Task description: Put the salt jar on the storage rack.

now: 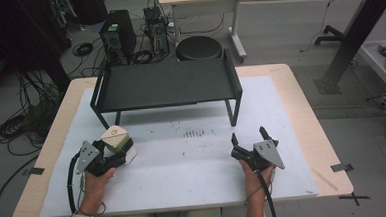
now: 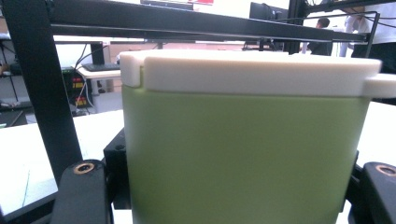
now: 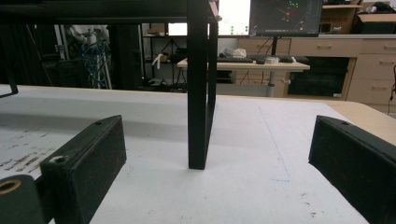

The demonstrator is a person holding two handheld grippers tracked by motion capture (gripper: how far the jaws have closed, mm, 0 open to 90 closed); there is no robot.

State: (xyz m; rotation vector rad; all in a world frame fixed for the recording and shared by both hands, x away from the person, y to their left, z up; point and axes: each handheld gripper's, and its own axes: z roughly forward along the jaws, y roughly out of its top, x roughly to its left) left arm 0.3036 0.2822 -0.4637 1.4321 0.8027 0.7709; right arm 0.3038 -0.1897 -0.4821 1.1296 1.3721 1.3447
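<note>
Left tongs (image 1: 119, 153) clamped the pale-green plastic box with a cream lid (image 1: 116, 139), seemingly resting on the desk (image 1: 194, 173); right tongs (image 1: 249, 135) stood open.

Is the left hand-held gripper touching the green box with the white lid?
Touching. In the left gripper view the green box sits squeezed between the left hand-held gripper's black jaws, both pressed against its sides.

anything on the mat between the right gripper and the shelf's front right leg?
Nothing: in the right gripper view bare white mat runs from the open right gripper to the shelf leg. The high view shows the same gap.
</note>
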